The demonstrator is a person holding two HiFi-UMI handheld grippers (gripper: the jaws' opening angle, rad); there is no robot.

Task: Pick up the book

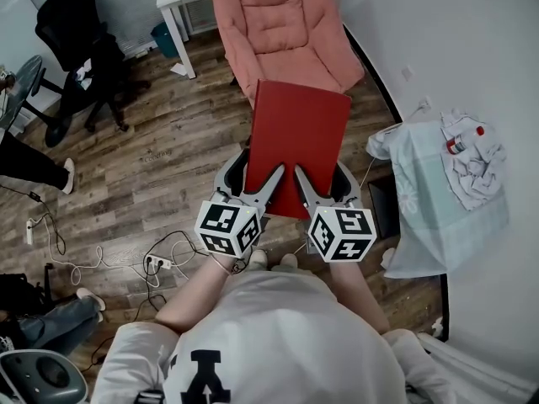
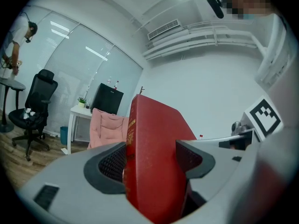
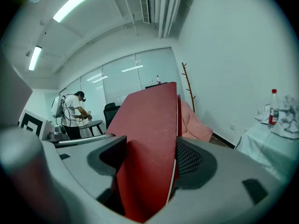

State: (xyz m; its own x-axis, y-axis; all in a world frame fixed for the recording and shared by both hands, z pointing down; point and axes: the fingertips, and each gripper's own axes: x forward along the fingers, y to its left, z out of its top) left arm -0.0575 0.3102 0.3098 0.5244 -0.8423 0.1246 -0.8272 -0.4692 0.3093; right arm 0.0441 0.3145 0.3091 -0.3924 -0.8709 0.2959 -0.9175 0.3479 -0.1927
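A red hardback book (image 1: pixel 295 141) is held up in the air in front of the person, over the wooden floor and the near edge of a pink chair. My left gripper (image 1: pixel 257 183) is shut on the book's near left part, and my right gripper (image 1: pixel 316 183) is shut on its near right part. In the left gripper view the book (image 2: pixel 154 157) stands on edge between the jaws, its spine with gold print facing the camera. From the right gripper view the same book (image 3: pixel 149 148) fills the gap between the jaws.
The pink padded chair (image 1: pixel 282 28) stands just beyond the book. A small table under a pale cloth (image 1: pixel 438 200) carries a bottle (image 1: pixel 465 140) at the right. A black office chair (image 1: pixel 80 49) and floor cables (image 1: pixel 160 263) lie at the left. Another person (image 3: pixel 70 113) stands far off.
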